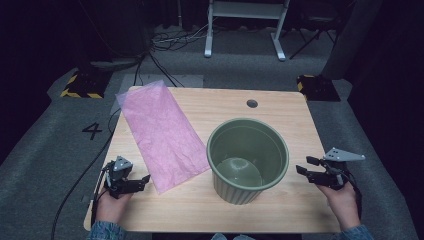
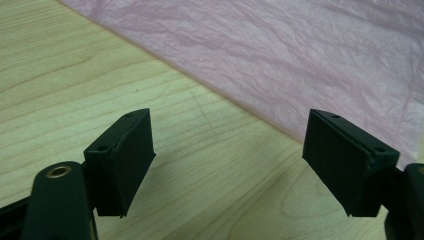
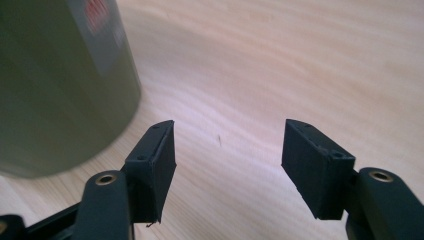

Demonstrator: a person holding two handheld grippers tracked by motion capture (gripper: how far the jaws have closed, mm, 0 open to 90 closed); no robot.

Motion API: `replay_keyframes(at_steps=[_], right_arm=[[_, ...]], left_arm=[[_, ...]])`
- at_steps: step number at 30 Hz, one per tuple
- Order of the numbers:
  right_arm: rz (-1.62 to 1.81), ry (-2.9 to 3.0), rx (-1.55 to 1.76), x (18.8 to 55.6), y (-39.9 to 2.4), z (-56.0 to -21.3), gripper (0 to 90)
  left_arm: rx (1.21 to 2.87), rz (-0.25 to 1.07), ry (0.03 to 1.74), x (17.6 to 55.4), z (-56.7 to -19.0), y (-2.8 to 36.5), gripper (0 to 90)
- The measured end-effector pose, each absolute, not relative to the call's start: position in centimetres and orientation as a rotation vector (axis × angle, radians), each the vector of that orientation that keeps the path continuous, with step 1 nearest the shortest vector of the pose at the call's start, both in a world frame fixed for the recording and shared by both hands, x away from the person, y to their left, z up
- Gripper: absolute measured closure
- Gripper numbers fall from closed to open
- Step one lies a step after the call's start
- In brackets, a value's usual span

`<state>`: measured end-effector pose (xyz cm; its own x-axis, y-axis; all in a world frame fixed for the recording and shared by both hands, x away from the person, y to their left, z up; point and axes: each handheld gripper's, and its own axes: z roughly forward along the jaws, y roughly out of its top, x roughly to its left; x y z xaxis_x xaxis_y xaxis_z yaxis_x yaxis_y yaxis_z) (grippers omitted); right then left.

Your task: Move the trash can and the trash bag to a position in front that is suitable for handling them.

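Pot: green ribbed pot (image 1: 248, 159) stands upright on the table (image 1: 280, 107); I take it as my landmark. Its inside looks bare, though the lighting is dim and I can't be sure.
Pink sheet: thin pink sheet (image 1: 162, 132) lies flat to the left of the pot, its near corner just beside the pot's wall; I cannot tell whether they touch.
Left hand-held gripper: my left hand-held gripper (image 1: 142, 181) rests low to the left of the pot, on the near side of the sheet's edge. In the left gripper view its jaws stand wide and released over bare wood, with the sheet (image 2: 280, 60) just beyond them.
Right hand-held gripper: my right hand-held gripper (image 1: 306, 165) sits just to the right of the pot, pointing at its wall but apart from it. In the right gripper view its jaws are spread with nothing between them, and the pot (image 3: 55, 85) rises at the left.
Cable hole: small round hole (image 1: 252, 103) in the table beyond the pot.
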<state>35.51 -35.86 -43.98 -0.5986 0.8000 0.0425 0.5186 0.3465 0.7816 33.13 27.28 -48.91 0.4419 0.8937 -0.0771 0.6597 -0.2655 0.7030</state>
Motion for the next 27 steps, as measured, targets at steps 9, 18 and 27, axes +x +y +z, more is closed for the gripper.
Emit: replay_keyframes(at_steps=[9,18,27], right_arm=[[1.023,2.320,1.204,36.0,-35.5,-48.6,38.5],[1.022,2.272,1.176,36.3,-34.2,-50.3,26.1],[1.014,2.259,1.195,36.3,-34.0,-50.3,26.1]], left_arm=[[2.012,0.467,1.304,35.0,-46.7,27.6,17.9],[1.974,0.486,1.387,39.3,-46.2,28.2,18.2],[2.005,0.529,1.473,43.9,-47.1,28.2,19.3]])
